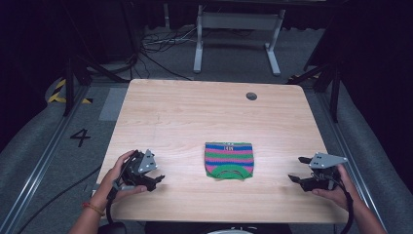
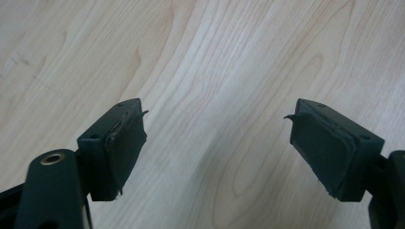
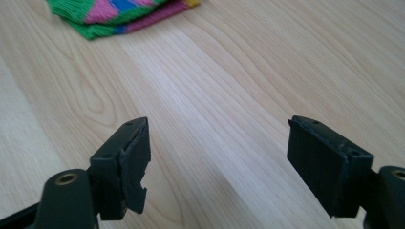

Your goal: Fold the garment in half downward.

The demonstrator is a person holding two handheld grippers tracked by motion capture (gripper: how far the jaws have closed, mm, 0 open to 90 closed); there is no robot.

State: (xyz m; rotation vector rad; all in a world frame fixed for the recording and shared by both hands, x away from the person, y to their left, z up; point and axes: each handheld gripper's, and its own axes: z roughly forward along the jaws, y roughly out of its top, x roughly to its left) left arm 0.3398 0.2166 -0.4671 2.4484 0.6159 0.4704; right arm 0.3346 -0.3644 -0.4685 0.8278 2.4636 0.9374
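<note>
Both the left gripper (image 1: 157, 179) and right gripper (image 1: 298, 169) have fingers spread, empty; a one-sided grab could unfold that folded striped knit cloth (image 1: 229, 160) on the light wooden surface (image 1: 195, 112)

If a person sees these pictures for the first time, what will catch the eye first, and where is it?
The eye goes first to the striped knitted cloth, folded into a small block of green, pink and blue, lying near the middle of the pale wooden table. Next come the two black tools held low over the table: the left tool at the near left edge and the right tool at the near right, both with jaws open and nothing between them.
</note>
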